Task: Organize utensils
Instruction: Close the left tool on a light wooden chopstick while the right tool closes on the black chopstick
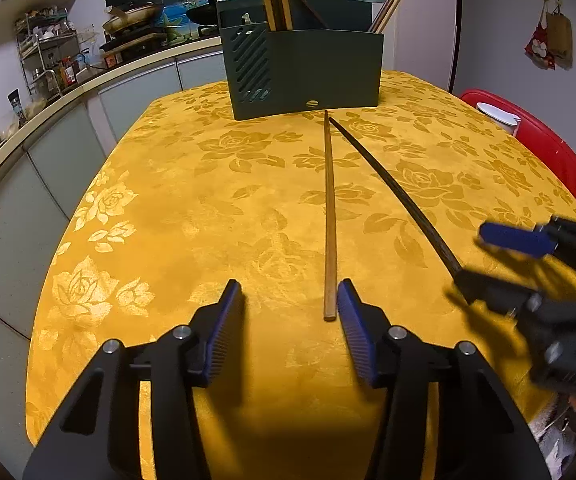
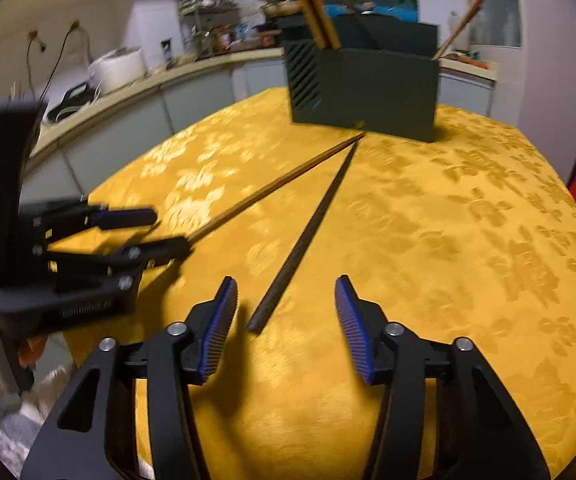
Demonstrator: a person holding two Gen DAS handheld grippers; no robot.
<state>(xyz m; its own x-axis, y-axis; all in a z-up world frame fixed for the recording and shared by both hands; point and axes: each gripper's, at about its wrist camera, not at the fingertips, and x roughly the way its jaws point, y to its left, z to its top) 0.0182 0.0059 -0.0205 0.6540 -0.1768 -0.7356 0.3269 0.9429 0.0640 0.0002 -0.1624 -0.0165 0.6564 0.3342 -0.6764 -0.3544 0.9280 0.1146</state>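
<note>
Left tool [image 1: 290,300] and right tool [image 2: 286,300] half-open, empty, poised over 2 chopsticks: light-brown wooden chopstick [image 1: 330,216], dark tapered chopstick [image 2: 308,236]. Next: lower, pinch.

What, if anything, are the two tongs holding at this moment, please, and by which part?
Nothing is held. The left tongs and right tongs stand open over the near ends of the light chopstick and dark chopstick.

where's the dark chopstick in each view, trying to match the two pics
Left wrist view: the dark chopstick lies right of centre, running from near the green utensil holder down to the right, beside the light wooden chopstick.
Right wrist view: the dark chopstick lies at centre, its near end between the open fingers.
Shared landmark: the green utensil holder.
</note>
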